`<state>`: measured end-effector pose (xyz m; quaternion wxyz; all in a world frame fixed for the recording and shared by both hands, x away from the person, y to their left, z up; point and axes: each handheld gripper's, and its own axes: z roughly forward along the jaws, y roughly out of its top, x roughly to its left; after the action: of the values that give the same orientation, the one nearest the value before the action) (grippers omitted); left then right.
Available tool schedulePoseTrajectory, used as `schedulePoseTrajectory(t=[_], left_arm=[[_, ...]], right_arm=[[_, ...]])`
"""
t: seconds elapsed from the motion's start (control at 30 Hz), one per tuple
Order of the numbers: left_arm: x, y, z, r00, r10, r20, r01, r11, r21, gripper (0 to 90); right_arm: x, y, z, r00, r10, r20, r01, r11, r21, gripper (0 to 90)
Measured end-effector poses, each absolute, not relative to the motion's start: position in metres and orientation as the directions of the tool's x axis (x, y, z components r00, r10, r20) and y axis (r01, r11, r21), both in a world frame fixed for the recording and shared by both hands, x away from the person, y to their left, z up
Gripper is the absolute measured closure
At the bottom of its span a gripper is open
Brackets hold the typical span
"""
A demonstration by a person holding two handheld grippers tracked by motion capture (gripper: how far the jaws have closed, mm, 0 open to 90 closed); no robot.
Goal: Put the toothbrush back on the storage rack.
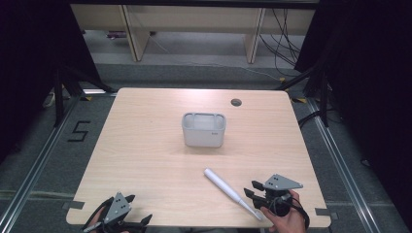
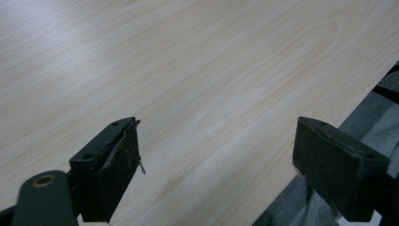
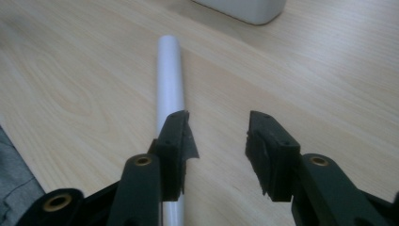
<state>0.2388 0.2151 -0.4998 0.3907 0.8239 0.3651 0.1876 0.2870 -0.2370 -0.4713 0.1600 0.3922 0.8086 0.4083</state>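
Two grippers, left [image 1: 127, 200] and right [image 1: 253, 189], jaws open and empty, flank one white stick [image 1: 228, 191] before one bin [image 1: 204, 130].

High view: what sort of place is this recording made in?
Probably a lab recording station: a bare wooden table ringed by black curtains, a taped floor number, loose cables, and hand-held grippers at the near edge.

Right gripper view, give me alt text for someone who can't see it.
A white tube lies on a light wooden table, running away from the camera and passing under the left black jaw of the open right tool, with nothing between the jaws. The rounded corner of a white container stands at the top edge.
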Motion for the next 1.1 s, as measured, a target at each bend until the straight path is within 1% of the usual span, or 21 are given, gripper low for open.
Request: schedulePoseTrajectory(t=[0.03,0.1,0.2,0.27,0.3,0.33,0.4,0.57,0.63,0.7,0.8,0.93,1.1], left_arm=[[0.239,0.215,-0.500,0.663,0.748,0.024,0.455,-0.428,0.781,14.7],[0.239,0.215,-0.500,0.664,0.748,0.022,0.455,-0.427,0.781,14.7],[0.239,0.215,-0.500,0.665,0.746,0.023,0.453,-0.428,0.782,14.7],[0.239,0.215,-0.500,0.665,0.746,0.023,0.454,-0.429,0.781,14.7],[0.239,0.215,-0.499,0.666,0.745,0.023,0.454,-0.429,0.781,14.7],[0.239,0.215,-0.499,0.663,0.748,0.025,0.456,-0.430,0.779,14.7],[0.239,0.215,-0.499,0.662,0.749,0.023,0.457,-0.428,0.780,14.7],[0.238,0.215,-0.499,0.666,0.746,0.025,0.454,-0.431,0.780,14.7],[0.239,0.215,-0.500,0.664,0.747,0.028,0.453,-0.431,0.780,14.7],[0.239,0.215,-0.500,0.663,0.748,0.029,0.452,-0.431,0.781,14.7],[0.238,0.215,-0.499,0.665,0.746,0.025,0.455,-0.431,0.780,14.7],[0.238,0.215,-0.499,0.663,0.748,0.027,0.455,-0.432,0.779,14.7],[0.238,0.215,-0.499,0.664,0.747,0.024,0.456,-0.430,0.779,14.7]], right_arm=[[0.287,-0.237,-0.471,-0.641,0.765,0.061,0.504,0.359,0.786,60.6],[0.286,-0.234,-0.471,-0.655,0.753,0.069,0.500,0.363,0.786,63.3],[0.286,-0.230,-0.472,-0.678,0.734,0.043,0.474,0.391,0.789,66.5],[0.285,-0.229,-0.472,-0.681,0.731,0.044,0.473,0.393,0.788,67.2],[0.284,-0.227,-0.472,-0.679,0.732,0.062,0.487,0.385,0.784,67.7],[0.284,-0.225,-0.472,-0.695,0.717,0.055,0.475,0.400,0.784,69.2],[0.283,-0.224,-0.472,-0.698,0.714,0.057,0.476,0.403,0.782,70.0],[0.279,-0.216,-0.472,-0.721,0.691,0.058,0.467,0.422,0.777,76.3],[0.277,-0.212,-0.472,-0.739,0.672,0.050,0.454,0.441,0.774,81.7],[0.277,-0.210,-0.473,-0.746,0.664,0.046,0.447,0.448,0.774,83.1],[0.276,-0.205,-0.476,-0.767,0.640,0.046,0.441,0.474,0.762,87.4],[0.277,-0.204,-0.479,-0.776,0.631,0.025,0.431,0.500,0.751,88.3],[0.277,-0.201,-0.483,-0.782,0.623,0.023,0.442,0.528,0.726,88.9]])
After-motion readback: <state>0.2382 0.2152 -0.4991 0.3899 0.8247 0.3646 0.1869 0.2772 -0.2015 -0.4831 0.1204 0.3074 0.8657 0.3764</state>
